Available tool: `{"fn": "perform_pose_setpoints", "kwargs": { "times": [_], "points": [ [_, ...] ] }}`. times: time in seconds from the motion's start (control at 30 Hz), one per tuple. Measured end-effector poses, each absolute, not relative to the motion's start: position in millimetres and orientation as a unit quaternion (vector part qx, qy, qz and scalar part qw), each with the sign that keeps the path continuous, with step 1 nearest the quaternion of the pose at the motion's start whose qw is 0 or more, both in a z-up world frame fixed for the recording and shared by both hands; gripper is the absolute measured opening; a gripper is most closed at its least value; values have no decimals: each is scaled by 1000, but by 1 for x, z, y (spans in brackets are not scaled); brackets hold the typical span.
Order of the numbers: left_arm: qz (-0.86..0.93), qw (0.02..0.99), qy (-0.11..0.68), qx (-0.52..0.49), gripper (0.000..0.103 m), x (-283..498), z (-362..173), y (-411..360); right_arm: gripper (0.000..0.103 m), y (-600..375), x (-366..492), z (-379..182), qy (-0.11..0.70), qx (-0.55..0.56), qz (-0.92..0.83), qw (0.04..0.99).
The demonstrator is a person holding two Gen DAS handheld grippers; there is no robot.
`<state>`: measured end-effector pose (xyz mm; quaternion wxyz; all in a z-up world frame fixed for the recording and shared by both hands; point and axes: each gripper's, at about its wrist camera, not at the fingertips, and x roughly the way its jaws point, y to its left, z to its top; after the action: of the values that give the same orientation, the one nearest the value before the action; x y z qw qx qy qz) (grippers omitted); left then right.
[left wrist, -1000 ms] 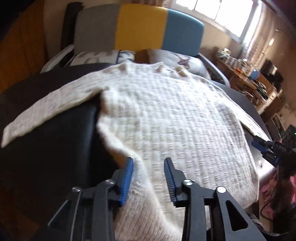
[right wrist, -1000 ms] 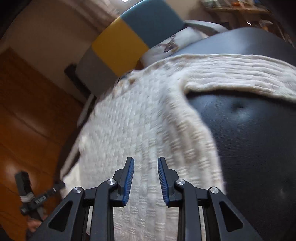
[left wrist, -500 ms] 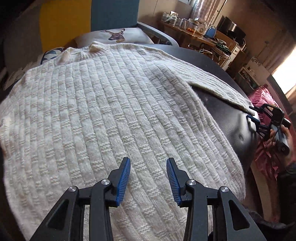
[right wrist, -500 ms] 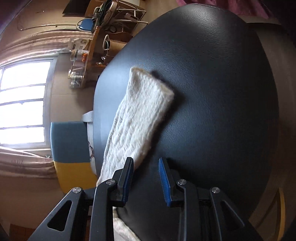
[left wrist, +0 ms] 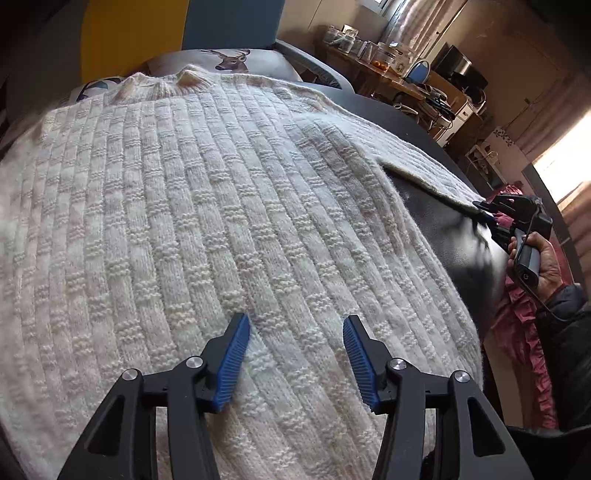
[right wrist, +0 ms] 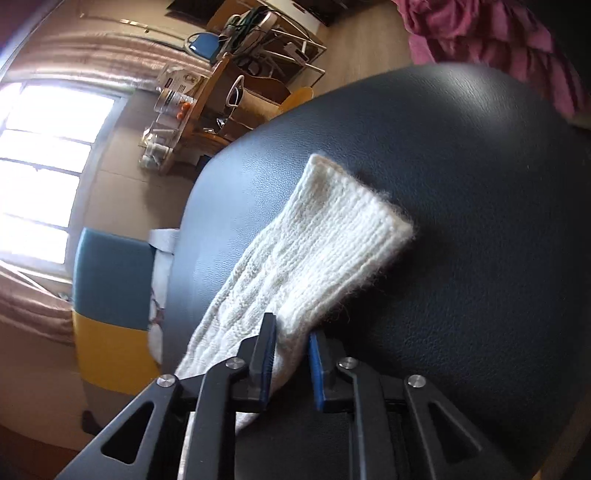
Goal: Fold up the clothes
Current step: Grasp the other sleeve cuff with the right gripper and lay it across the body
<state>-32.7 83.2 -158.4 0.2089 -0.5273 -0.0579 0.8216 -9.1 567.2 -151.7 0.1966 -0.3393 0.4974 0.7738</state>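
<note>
A cream knitted sweater (left wrist: 221, 203) lies spread flat on a round black table (left wrist: 454, 229), collar at the far side. My left gripper (left wrist: 295, 319) hovers over the sweater's lower body. Its jaws are opening and nothing is between them. The sweater's right sleeve (right wrist: 332, 251) stretches across the table (right wrist: 461, 221), ending in a ribbed cuff (right wrist: 362, 214). My right gripper (right wrist: 291, 326) is shut on the sleeve's near edge, a little short of the cuff. In the left wrist view the right gripper (left wrist: 487, 212) shows at the sleeve, held by a hand (left wrist: 546, 266).
A chair with a yellow and blue back (left wrist: 133, 33) and a deer-print cushion (left wrist: 229, 61) stands behind the table. A cluttered wooden desk (left wrist: 388, 70) is at the back right. Pink cloth (left wrist: 517, 332) lies beyond the table's right edge. A bright window (right wrist: 37, 166) is on the wall.
The left gripper swung from the sweater's left side to over its lower middle, and its jaws widened. The right gripper moved from the body to the right sleeve and closed on it.
</note>
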Motion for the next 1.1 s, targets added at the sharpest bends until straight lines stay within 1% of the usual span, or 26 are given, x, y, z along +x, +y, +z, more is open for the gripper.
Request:
{"fn": "perform_pose_setpoints", "kwargs": {
  "times": [0.07, 0.1, 0.2, 0.27, 0.33, 0.4, 0.53, 0.67, 0.7, 0.73, 0.77, 0.8, 0.83, 0.9, 1.0, 1.1],
  "points": [
    [822, 211, -57, -526, 55, -32, -158, 83, 8, 551, -30, -133, 376, -388, 814, 212],
    [822, 212, -59, -526, 55, -32, -159, 82, 7, 543, -39, -123, 328, -401, 830, 209],
    [821, 214, -64, -525, 55, -32, -159, 79, 7, 537, -40, -81, 278, -367, 865, 198],
    [821, 214, -67, -526, 55, -32, -159, 79, 7, 534, -35, -55, 238, -337, 886, 211],
    [820, 214, -65, -526, 57, -33, -159, 80, 7, 535, -42, -55, 203, -355, 885, 224],
    [820, 216, -61, -527, 60, -33, -158, 82, 7, 542, -49, -75, 205, -392, 867, 229],
    [810, 223, -44, -541, 60, -39, -154, 84, 7, 554, -43, -111, 212, -420, 849, 242],
    [810, 218, -74, -540, 60, -70, -138, 64, 7, 557, -37, -126, 204, -430, 846, 238],
    [816, 215, -78, -531, 60, -83, -130, 60, 7, 560, -36, -126, 214, -429, 845, 235],
    [821, 212, -82, -523, 60, -95, -122, 57, 11, 563, -35, -126, 226, -428, 844, 231],
    [827, 210, -86, -514, 60, -108, -114, 54, 18, 568, -33, -126, 249, -426, 841, 221],
    [835, 210, -79, -502, 60, -122, -105, 56, 22, 573, -30, -125, 273, -424, 838, 211],
    [843, 211, -73, -489, 60, -136, -97, 58, 22, 578, -26, -122, 291, -418, 836, 204],
    [855, 221, -47, -467, 60, -164, -85, 71, 22, 584, -11, -108, 313, -374, 851, 196],
    [865, 235, -10, -443, 60, -202, -76, 98, 25, 582, 9, -77, 274, -325, 875, 231],
    [862, 257, 23, -437, 58, -232, -82, 131, 26, 568, 0, -58, 248, -321, 893, 195]
  ]
}}
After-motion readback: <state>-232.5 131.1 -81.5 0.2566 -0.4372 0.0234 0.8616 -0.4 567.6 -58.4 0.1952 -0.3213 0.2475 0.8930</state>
